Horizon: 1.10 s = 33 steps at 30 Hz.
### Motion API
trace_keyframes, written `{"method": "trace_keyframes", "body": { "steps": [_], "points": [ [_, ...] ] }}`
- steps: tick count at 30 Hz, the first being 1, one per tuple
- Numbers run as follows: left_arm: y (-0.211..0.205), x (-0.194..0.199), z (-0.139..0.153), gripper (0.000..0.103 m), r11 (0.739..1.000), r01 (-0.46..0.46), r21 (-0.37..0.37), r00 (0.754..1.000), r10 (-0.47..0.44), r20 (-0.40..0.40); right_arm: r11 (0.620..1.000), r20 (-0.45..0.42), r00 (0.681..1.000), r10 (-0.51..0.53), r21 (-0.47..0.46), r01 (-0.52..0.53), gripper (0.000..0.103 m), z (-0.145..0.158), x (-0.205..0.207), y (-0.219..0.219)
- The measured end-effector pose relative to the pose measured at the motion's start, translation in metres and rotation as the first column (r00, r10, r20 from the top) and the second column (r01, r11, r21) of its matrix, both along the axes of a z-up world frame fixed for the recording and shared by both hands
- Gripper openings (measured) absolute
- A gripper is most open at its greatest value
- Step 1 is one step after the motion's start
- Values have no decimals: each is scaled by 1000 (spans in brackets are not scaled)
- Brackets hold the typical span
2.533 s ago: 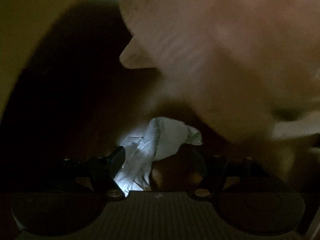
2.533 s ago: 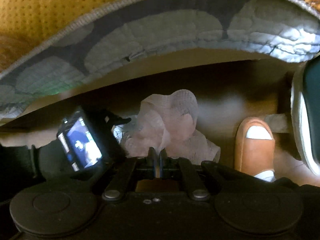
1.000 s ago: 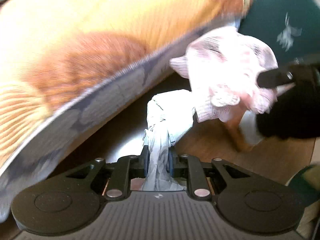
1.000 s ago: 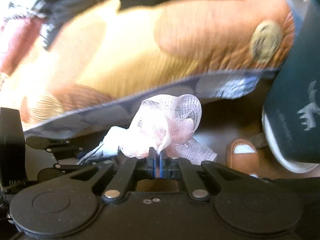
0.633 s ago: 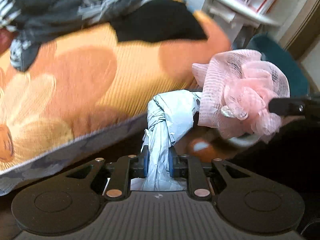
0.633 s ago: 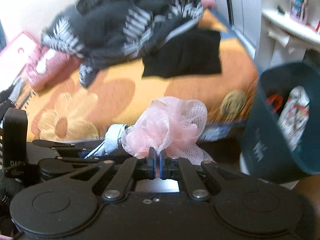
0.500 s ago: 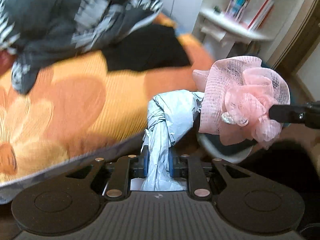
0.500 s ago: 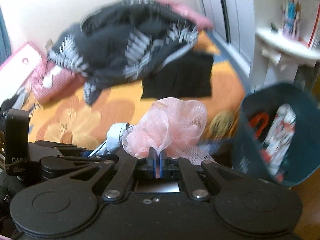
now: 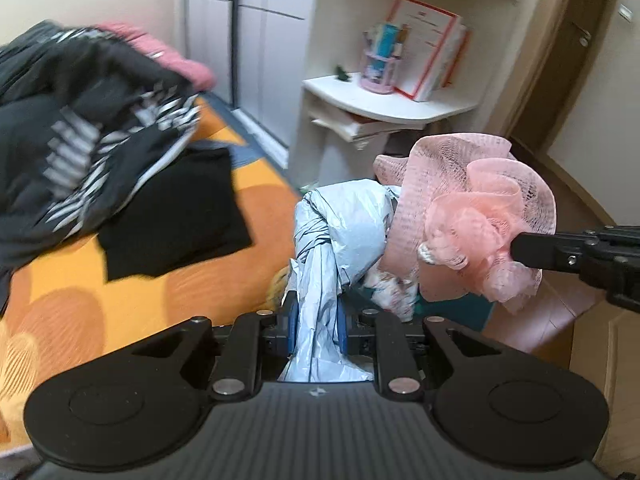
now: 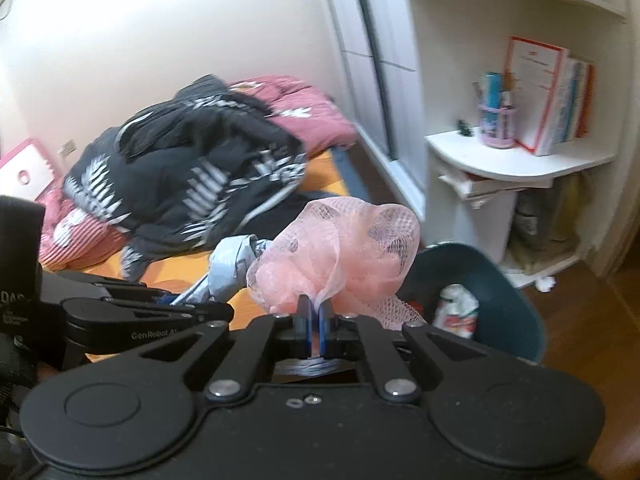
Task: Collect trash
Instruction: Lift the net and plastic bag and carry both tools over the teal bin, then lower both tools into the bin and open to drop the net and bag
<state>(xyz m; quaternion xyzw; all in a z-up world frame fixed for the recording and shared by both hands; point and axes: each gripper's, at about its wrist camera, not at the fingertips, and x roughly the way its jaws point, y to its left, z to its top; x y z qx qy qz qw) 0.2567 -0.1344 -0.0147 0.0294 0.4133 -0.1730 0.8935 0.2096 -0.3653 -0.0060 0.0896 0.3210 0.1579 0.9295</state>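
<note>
My left gripper point(image 9: 316, 314) is shut on a crumpled pale blue-grey plastic bag point(image 9: 336, 236), held up in the air. My right gripper point(image 10: 314, 316) is shut on a pink mesh bath puff point(image 10: 340, 248). The puff point(image 9: 468, 208) and the right gripper's fingers point(image 9: 560, 246) show at the right of the left wrist view, beside the bag. The bag point(image 10: 232, 264) and the left gripper also show at the left of the right wrist view. A dark teal bin point(image 10: 504, 304) with trash inside stands on the floor just beyond and right of the puff.
A bed with an orange flowered cover point(image 9: 120, 280) lies to the left, with dark clothes point(image 10: 192, 176) and a red quilt point(image 10: 304, 116) piled on it. A white corner shelf point(image 10: 520, 164) with books and a pen cup stands behind the bin. A brown door point(image 9: 560, 60) is at the right.
Both grippers have risen from under the bed's edge to above bed height, each still holding its item. The view has swung to the shelf and the bin.
</note>
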Motion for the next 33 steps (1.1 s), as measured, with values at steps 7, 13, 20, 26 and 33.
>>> {"method": "trace_keyframes", "body": {
  "steps": [7, 13, 20, 26, 33],
  "points": [
    [-70, 25, -10, 18, 997, 81, 19, 996, -80, -36, 996, -19, 996, -84, -24, 83, 4, -15, 14, -50],
    [-111, 49, -32, 18, 993, 106, 48, 991, -102, -86, 992, -52, 991, -123, -47, 120, 4, -34, 31, -76],
    [-131, 77, -63, 18, 993, 98, 70, 983, -86, -161, 991, -111, 987, -119, -82, 110, 4, -65, 52, -85],
    [-146, 88, -103, 18, 983, 115, 140, 968, -80, -236, 992, -211, 972, -100, -101, 80, 4, -98, 72, -80],
    [-152, 91, -137, 18, 974, 134, 181, 952, -75, -298, 992, -289, 951, -109, -86, 88, 5, -126, 83, -75]
  ]
}}
